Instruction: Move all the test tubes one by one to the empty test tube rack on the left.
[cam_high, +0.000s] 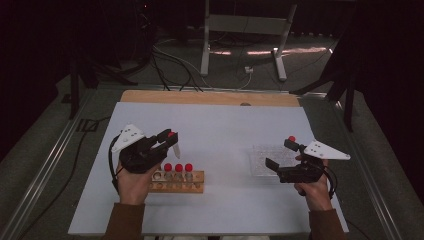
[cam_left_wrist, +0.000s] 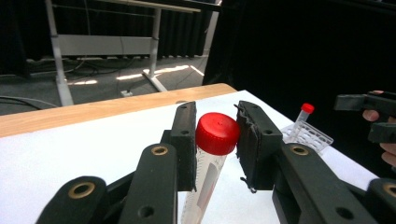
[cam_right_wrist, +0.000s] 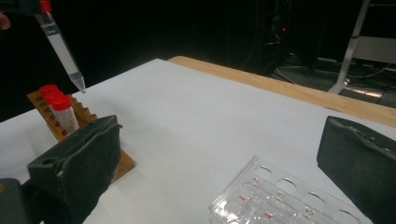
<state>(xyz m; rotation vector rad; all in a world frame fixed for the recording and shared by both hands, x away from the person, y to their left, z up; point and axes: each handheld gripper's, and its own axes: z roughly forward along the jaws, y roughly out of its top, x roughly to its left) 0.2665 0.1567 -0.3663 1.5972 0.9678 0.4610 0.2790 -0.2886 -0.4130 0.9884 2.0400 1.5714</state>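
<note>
My left gripper (cam_high: 167, 138) (cam_left_wrist: 215, 140) is shut on a clear red-capped tube (cam_high: 174, 144) (cam_left_wrist: 205, 179), gripping it at the cap. The tube (cam_right_wrist: 60, 44) hangs point down above the left end of a wooden rack (cam_high: 195, 188) (cam_right_wrist: 80, 114). Three more red-capped tubes (cam_high: 178, 169) (cam_right_wrist: 60, 105) stand in that rack. My right gripper (cam_high: 282, 154) (cam_right_wrist: 219, 163) is open with nothing between its jaws, held just over a clear plastic rack (cam_high: 267, 159) (cam_right_wrist: 280, 196) (cam_left_wrist: 310, 136). One red-capped tube (cam_high: 291, 139) (cam_left_wrist: 306, 112) stands at that rack's far side.
Everything sits on a white sheet (cam_high: 215, 130) over a wooden table (cam_high: 210, 97). Beyond the table's far edge are a metal stand (cam_high: 245, 30) and cables (cam_high: 170, 60) on the floor. Open sheet lies between the two racks.
</note>
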